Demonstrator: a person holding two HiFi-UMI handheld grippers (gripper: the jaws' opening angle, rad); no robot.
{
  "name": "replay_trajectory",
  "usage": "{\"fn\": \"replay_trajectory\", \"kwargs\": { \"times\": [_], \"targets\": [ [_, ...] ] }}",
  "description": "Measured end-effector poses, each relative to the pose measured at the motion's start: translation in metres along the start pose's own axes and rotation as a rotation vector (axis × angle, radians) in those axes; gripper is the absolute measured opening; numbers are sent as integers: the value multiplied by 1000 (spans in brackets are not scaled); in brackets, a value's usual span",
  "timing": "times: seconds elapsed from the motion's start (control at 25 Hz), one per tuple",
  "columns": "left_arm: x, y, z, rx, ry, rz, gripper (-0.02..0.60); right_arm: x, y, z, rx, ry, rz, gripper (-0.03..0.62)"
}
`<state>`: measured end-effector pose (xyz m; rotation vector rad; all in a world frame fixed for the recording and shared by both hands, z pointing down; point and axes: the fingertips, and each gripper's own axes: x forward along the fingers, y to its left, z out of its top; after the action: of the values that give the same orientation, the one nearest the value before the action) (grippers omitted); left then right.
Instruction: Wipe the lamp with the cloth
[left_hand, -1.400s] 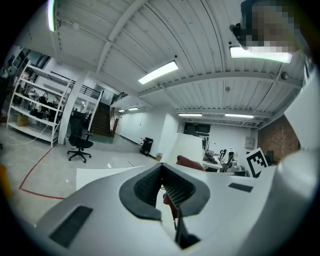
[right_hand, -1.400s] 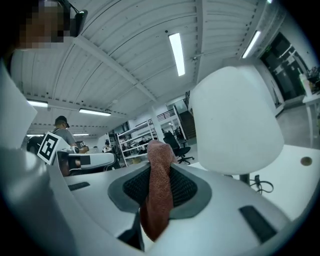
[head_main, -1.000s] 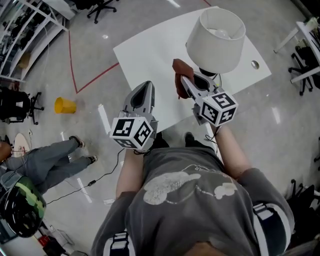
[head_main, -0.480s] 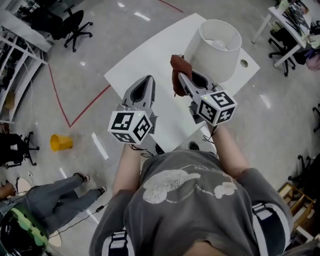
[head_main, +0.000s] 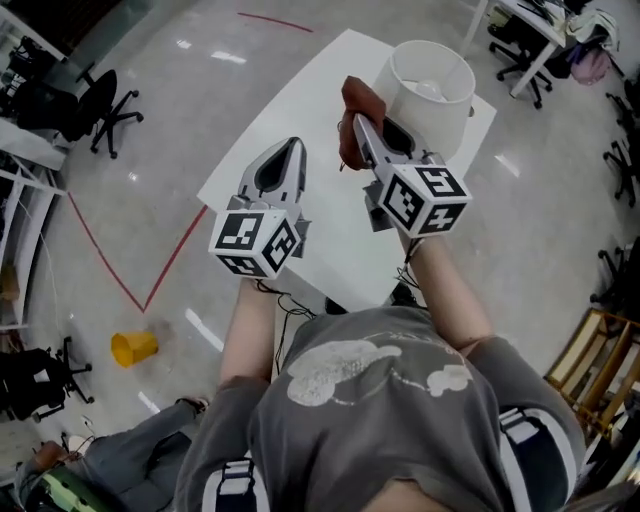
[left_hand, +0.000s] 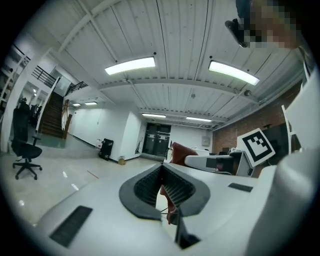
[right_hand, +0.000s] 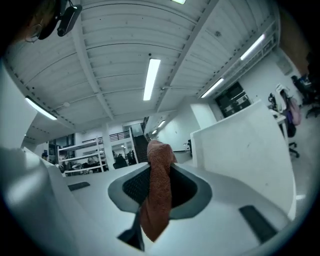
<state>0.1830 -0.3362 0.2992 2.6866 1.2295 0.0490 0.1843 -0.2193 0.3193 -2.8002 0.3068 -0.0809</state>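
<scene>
Right tongs (head_main: 362, 135) (right_hand: 159, 170): being kept clenched on the cloth (head_main: 350, 105) (right_hand: 156, 195); one fold is being pinched between the ribbed pads, and the rest is being left to hang out of the jaws.
Left tongs (head_main: 291, 160) (left_hand: 161, 169): being held clenched, jaws meeting at the tip with nothing gripped; being carried in the air over the table (head_main: 300, 110), beside the right tongs and apart from them.
Cloth: rust-brown, being carried at the tip of the right tongs, just beside the near-left side of the lamp's shade in the head view; whether the shade is being touched cannot be told.
Lamp (head_main: 412, 122): white, being left standing upright near the far corner of the table; its bulb is being shown through the open top of the shade.
Step in hand: judged to be the approach. The cloth is already grasped and is being presented to the shade, and wiping is seemingly not yet begun.
Next move: the hanging part of the cloth is being called on to be laid against the shade wall and drawn round it. Light pressure is being advised, since the shade looks thin and the lamp is likely to tip or slide.
Support: the left tongs are being kept free, and they would have to be released before the lamp could be steadied by them.
</scene>
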Motion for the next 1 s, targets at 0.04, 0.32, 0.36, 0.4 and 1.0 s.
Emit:
{"fn": "replay_trajectory", "kwargs": {
  "times": [0.04, 0.32, 0.36, 0.4, 1.0],
  "targets": [
    [4, 2, 3, 4, -2, -15, 8, 3, -2, 6, 8, -14, -28, 86],
    [29, 11, 17, -4, -6, -117, 8, 19, -13, 46, 108, -136, -186, 86],
    [32, 12, 18, -6, -5, -128, 8, 21, -14, 51, 112, -150, -199, 86],
    [34, 12, 18, -8, -3, -137, 8, 23, -16, 54, 117, -161, -214, 86],
    [6, 39, -25, -76, 64, -77, 8, 21, -40, -19, 194, -38, -339, 86]
  ]
}}
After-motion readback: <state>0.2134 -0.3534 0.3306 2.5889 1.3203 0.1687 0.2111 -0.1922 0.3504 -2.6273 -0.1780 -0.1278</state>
